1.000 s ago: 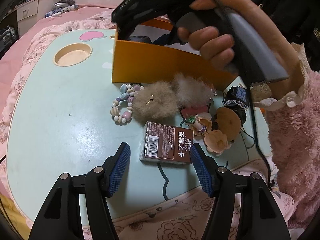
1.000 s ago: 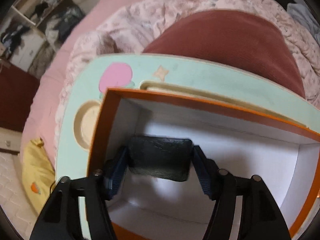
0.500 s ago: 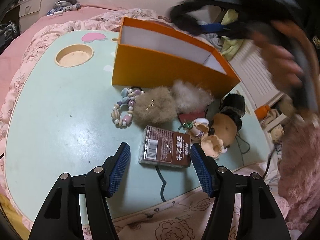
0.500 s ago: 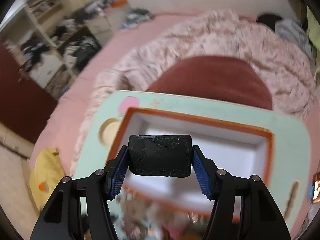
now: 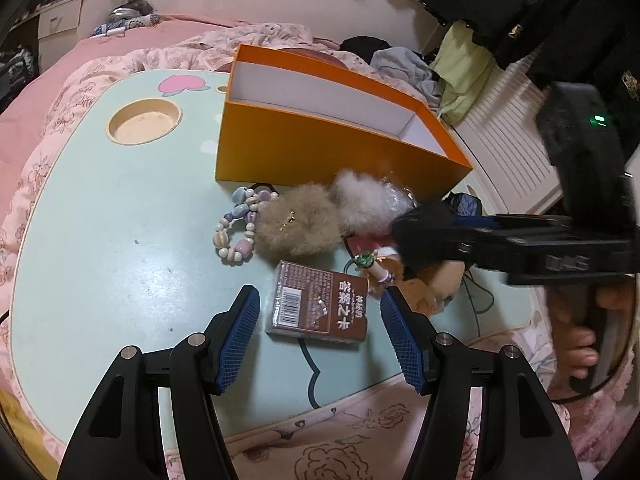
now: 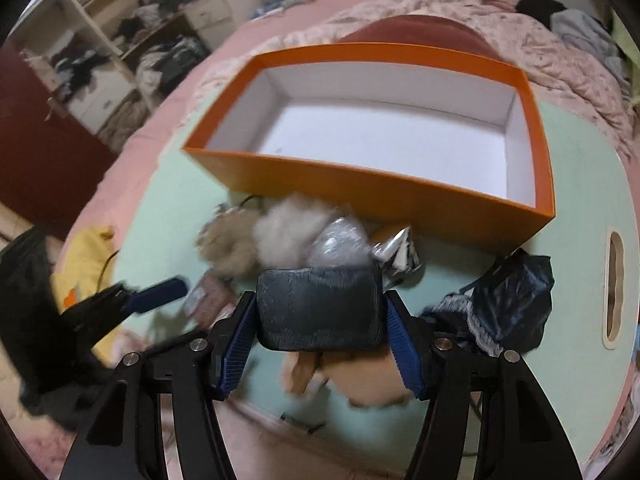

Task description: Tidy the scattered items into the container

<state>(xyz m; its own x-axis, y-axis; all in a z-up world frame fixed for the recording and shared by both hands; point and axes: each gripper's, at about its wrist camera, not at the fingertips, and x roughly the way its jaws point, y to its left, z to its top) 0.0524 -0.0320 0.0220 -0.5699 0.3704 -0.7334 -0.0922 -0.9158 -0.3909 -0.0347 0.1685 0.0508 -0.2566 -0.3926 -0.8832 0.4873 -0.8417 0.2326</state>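
Observation:
An orange box (image 5: 320,140) with a white, empty inside (image 6: 384,136) stands on the mint table (image 5: 100,240). In front of it lie a brown card box (image 5: 318,304), a bead bracelet (image 5: 238,232), a tan pompom (image 5: 298,224), a white pompom (image 5: 360,200) and a plush toy (image 5: 436,284). My left gripper (image 5: 320,320) is open, its fingers either side of the card box. My right gripper (image 6: 320,312) is shut on a black pouch (image 6: 320,308), above the items in front of the box; it shows in the left wrist view (image 5: 424,236).
A round cup recess (image 5: 144,120) is at the table's far left. A black bag (image 6: 512,304) lies at the right near a slot (image 6: 614,288) in the table. Pink floral bedding (image 5: 60,80) surrounds the table. Shelves and clutter stand far left.
My right gripper has come up out of the orange box with the black pouch still held, and moved back and down over the scattered items. The left gripper has stayed open over the card box.

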